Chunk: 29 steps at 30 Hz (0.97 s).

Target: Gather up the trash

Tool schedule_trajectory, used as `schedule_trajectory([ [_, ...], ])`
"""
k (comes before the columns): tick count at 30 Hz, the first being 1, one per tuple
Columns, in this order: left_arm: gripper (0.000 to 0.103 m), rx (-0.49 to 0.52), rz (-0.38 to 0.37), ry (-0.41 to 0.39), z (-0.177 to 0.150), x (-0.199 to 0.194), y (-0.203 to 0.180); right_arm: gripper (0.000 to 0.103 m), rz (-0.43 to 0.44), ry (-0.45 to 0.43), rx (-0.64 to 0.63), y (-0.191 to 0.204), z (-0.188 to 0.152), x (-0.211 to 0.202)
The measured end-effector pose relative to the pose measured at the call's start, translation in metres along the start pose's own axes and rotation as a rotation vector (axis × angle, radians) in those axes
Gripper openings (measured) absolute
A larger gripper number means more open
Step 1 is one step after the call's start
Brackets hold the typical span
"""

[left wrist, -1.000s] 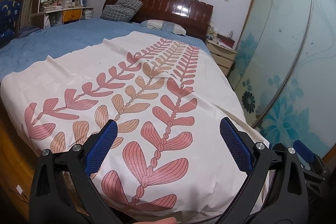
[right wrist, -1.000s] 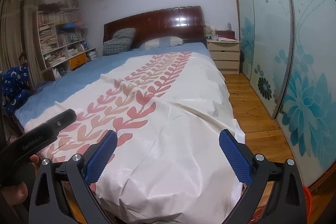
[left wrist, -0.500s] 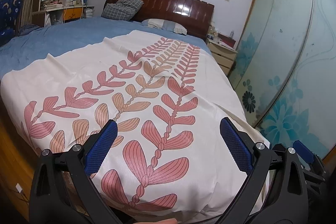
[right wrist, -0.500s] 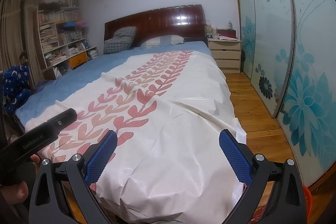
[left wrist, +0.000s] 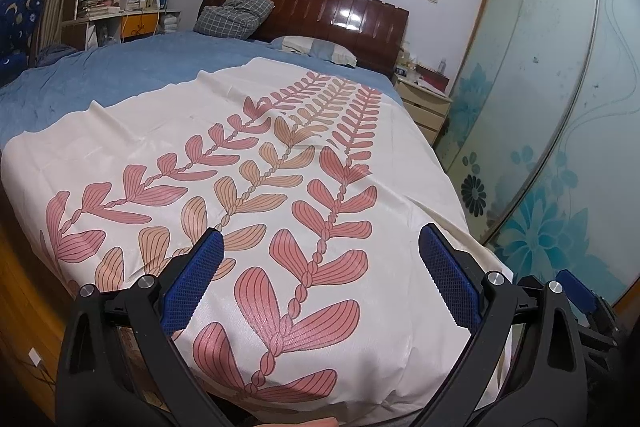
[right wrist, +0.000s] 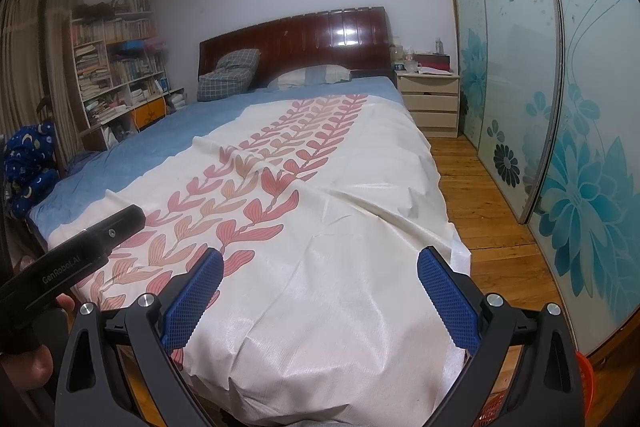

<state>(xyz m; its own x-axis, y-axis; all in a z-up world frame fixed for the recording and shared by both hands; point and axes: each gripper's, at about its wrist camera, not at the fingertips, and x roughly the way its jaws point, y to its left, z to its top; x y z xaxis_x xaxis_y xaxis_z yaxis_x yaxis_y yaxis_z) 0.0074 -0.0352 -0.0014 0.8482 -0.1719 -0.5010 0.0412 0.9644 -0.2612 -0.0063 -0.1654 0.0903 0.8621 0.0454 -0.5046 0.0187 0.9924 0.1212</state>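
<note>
No trash is visible on the cream bedspread [left wrist: 280, 131] with its pink leaf pattern. The left gripper [left wrist: 320, 279] hangs above the foot of the bed, jaws wide apart and empty. The right gripper [right wrist: 320, 291] is beside it, also wide apart and empty. An orange basket [right wrist: 586, 375] stands on the wooden floor [right wrist: 476, 203].

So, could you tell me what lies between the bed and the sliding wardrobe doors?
Only bare wooden floor, shown best in the right wrist view, running between the bed and the wardrobe doors.
</note>
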Motion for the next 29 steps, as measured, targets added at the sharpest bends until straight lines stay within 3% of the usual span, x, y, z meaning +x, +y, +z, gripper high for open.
schedule_trajectory([
  [29,0.097,-0.002,0.003,0.001,-0.0010,-0.0018,0.0017,0.096,0.003,0.018,-0.004,0.0010,-0.0008,0.0042],
])
